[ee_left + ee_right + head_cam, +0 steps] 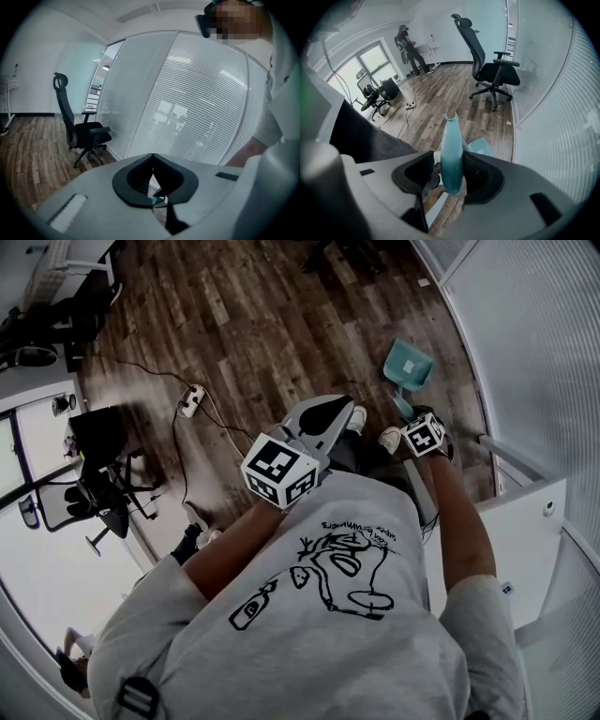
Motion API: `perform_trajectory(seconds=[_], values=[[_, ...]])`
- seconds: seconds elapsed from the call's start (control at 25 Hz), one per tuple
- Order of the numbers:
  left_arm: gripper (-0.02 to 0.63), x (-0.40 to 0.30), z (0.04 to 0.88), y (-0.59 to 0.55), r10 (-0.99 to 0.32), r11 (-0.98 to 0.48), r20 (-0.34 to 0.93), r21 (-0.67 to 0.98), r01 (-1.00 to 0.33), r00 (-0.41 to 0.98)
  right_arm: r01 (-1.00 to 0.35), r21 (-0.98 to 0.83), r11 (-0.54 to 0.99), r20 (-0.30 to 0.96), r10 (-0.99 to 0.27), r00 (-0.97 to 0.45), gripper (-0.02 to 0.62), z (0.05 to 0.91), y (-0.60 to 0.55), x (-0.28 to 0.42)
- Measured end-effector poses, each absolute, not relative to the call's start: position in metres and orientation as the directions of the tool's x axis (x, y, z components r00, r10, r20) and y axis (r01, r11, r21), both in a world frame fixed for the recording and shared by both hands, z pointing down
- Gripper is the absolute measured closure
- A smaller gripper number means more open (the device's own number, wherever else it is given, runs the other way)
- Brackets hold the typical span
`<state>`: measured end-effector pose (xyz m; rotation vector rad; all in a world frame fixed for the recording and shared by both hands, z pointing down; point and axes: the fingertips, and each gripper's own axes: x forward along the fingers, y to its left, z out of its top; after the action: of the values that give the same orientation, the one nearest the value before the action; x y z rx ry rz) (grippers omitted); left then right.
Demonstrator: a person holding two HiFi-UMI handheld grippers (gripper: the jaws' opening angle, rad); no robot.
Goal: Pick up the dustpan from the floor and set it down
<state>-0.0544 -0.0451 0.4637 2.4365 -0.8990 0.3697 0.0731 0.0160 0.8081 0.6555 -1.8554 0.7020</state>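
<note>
A: Jaws of the right gripper are closed on the handle of the teal dustpan. Those of the left gripper are pressed together with nothing between.

B: And the pan itself?

A: Low at the wooden floor, near the glass partition. It seems light, stiff, rather smooth plastic, so the handle is the good place to hold.

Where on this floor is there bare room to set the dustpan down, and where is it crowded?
Bare boards lie ahead, between the power strip and the glass partition, beyond the dustpan held by the right gripper. Crowded: left, around the cable and black chair, and by the shoes.
</note>
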Motion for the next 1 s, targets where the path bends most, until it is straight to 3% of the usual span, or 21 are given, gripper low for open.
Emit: perform_trajectory(seconds=[0.08,0.12,1.0], values=[[0.604,-0.055,0.467,-0.043,-0.525,-0.647,0.421,0.367,-0.669,0.739,-0.71,-0.187,0.679,0.923,-0.126,-0.364,0.424,0.81,0.015,0.072],[0.604,-0.055,0.469,-0.042,-0.525,-0.646,0.425,0.365,-0.671,0.737,-0.711,-0.191,0.677,0.921,-0.128,-0.369,0.465,0.811,0.015,0.072],[0.604,-0.046,0.461,-0.037,-0.527,-0.662,0.403,0.357,-0.659,0.748,-0.726,-0.138,0.674,0.904,-0.214,-0.37,0.468,0.793,0.015,0.082]])
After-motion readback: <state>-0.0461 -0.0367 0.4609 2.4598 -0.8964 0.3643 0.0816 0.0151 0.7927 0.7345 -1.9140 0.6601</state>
